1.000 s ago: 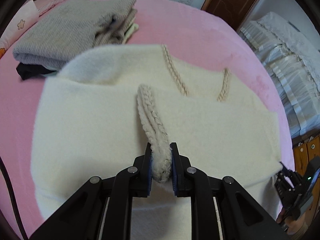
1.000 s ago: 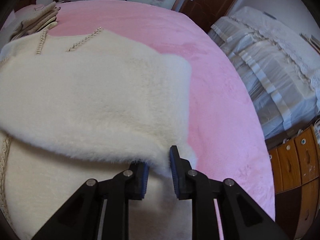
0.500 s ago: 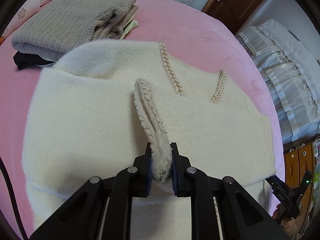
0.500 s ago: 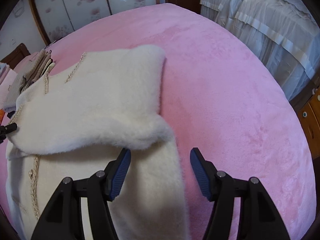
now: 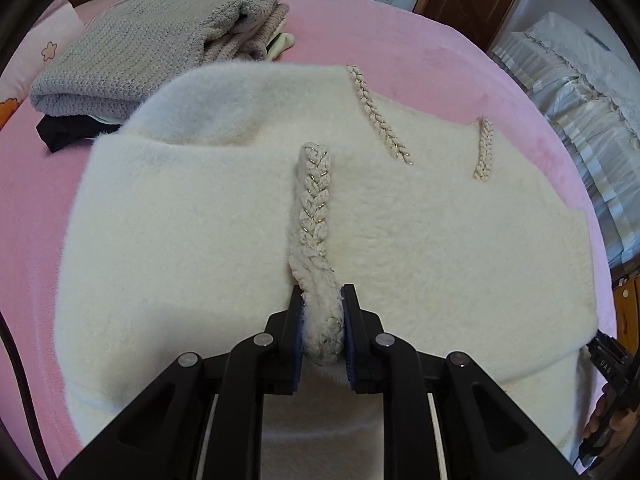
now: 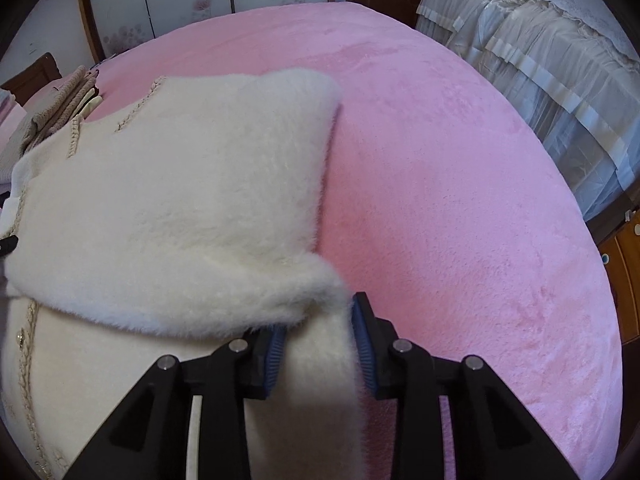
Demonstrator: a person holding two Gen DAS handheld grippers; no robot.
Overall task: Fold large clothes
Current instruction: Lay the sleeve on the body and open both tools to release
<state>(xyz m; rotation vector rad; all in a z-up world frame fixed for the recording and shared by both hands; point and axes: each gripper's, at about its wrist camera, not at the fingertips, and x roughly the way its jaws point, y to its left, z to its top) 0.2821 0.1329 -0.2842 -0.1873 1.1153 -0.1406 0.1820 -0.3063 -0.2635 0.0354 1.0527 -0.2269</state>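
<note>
A cream fluffy cardigan (image 5: 200, 240) lies spread on the pink bed (image 5: 32, 200), with one sleeve (image 6: 168, 208) folded across its body. My left gripper (image 5: 322, 320) is shut on the braided trim (image 5: 314, 200) of the front edge, which rises in a ridge above the fabric. My right gripper (image 6: 318, 332) straddles the cardigan's right side edge (image 6: 320, 380) just below the folded sleeve. Its jaws are closing with that edge between the pads, and the fabric does not look squeezed. The right gripper's tip (image 5: 608, 364) shows at the lower right of the left wrist view.
A stack of folded grey and beige knitwear (image 5: 160, 40) sits at the far left of the bed, over a dark garment (image 5: 60, 132). A second bed with pale bedding (image 6: 540, 60) stands to the right. Wooden drawers (image 6: 624, 264) are beyond the bed's edge.
My right gripper let go of the sleeve end, opened wide and shifted onto the cardigan's side edge, where its jaws have narrowed. The sleeve now rests across the body. The left gripper keeps its hold.
</note>
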